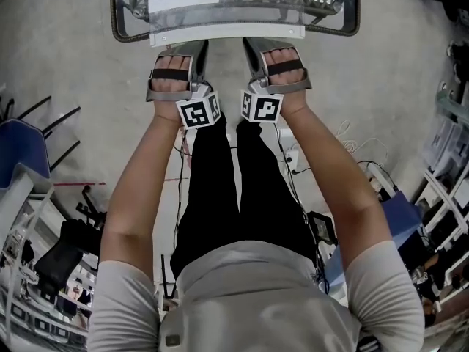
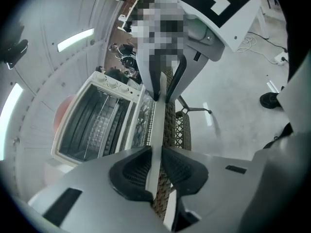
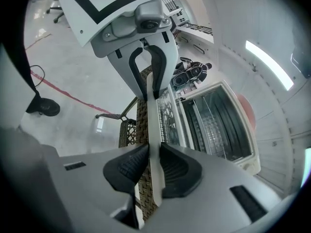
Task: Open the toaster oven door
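The toaster oven (image 2: 92, 120) stands open, and its glass door (image 1: 234, 6) hangs folded down toward me. Along the door's near edge runs a white handle bar (image 1: 227, 34). My left gripper (image 1: 189, 48) is shut on the left part of that handle (image 2: 156, 130), with a pad pressing each side. The right gripper (image 1: 258, 48) is shut on the right part of the handle (image 3: 153, 130). The oven's cavity and wire rack (image 3: 218, 125) show beyond the door. Each gripper view shows the other gripper (image 2: 167, 89) further along the bar.
The oven sits on a brown wicker stand (image 2: 171, 125). A blue chair (image 1: 18, 145) stands at the left and cables with a power strip (image 1: 293, 156) lie on the grey floor. A red line (image 3: 63, 93) crosses the floor. Shelving (image 1: 447, 189) is at the right.
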`<state>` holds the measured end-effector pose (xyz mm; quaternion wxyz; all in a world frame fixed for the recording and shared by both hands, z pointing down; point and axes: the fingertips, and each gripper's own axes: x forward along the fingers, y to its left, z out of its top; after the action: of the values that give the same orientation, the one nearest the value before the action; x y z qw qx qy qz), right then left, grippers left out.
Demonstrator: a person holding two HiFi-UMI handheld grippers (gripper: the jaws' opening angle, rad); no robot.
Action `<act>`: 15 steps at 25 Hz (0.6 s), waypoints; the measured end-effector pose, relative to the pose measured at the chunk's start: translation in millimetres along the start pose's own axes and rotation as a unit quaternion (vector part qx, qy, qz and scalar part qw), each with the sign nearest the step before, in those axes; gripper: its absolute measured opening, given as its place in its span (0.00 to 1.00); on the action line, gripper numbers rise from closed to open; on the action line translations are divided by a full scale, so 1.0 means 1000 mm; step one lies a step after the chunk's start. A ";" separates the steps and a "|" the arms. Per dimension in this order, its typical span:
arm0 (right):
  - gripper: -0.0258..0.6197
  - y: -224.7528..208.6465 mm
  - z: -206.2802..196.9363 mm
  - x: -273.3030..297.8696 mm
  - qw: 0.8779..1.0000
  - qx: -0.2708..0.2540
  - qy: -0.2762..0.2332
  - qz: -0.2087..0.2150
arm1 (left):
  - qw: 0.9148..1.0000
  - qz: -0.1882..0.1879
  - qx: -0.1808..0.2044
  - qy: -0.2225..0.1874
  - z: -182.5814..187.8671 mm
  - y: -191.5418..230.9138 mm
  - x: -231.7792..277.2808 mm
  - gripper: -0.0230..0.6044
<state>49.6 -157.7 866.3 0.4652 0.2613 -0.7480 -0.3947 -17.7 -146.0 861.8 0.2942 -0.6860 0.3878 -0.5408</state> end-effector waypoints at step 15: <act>0.14 0.020 -0.004 0.014 0.999 0.002 -0.009 -0.031 | 1.000 0.024 -0.001 -0.013 -0.008 -0.021 0.013 0.16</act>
<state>47.1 -158.9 891.1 0.4453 0.2813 -0.7446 -0.4100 -19.0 -146.2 887.5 0.3116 -0.6836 0.4009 -0.5243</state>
